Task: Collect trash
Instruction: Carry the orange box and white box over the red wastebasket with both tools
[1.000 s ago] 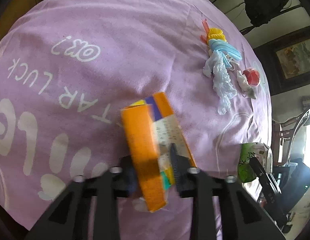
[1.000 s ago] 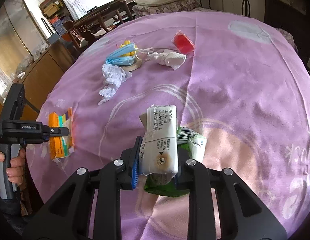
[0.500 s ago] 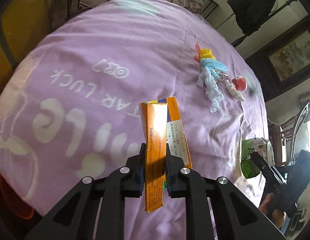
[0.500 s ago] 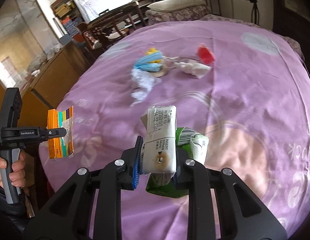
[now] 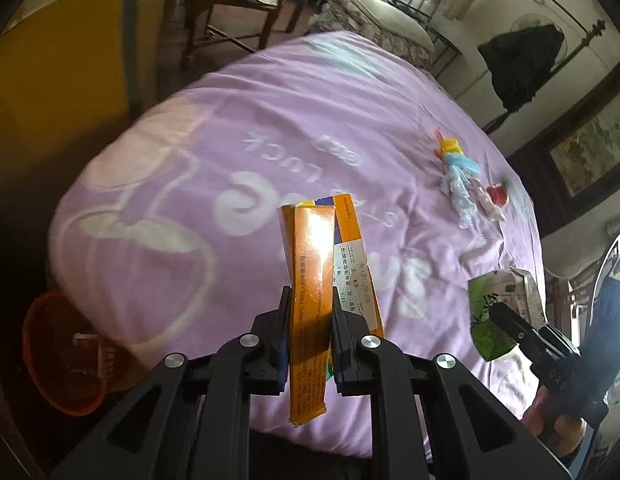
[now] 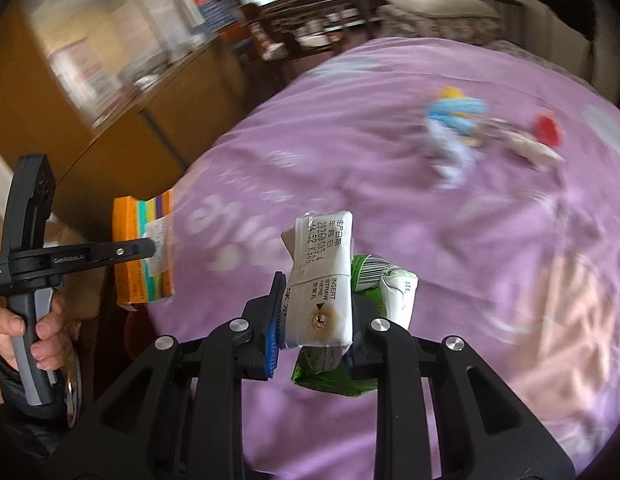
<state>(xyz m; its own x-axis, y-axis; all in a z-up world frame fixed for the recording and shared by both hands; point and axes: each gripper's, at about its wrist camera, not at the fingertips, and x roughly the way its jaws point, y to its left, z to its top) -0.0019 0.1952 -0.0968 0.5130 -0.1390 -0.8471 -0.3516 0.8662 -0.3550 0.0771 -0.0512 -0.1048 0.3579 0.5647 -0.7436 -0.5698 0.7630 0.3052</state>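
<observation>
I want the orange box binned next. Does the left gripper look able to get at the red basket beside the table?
Probably yes. The left gripper, shut on the orange box, is at the table edge, and the red basket sits low to its left with nothing visible between them.

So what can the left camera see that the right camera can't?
Only the left wrist view shows the orange basket on the floor beside the table, and a framed picture on the wall.

Only the right wrist view shows the bookshelves and the hand that grips the left gripper's handle.

Both show the orange box clamped in the left gripper, the crushed carton clamped in the right gripper, and the purple tablecloth with leftover trash.
</observation>
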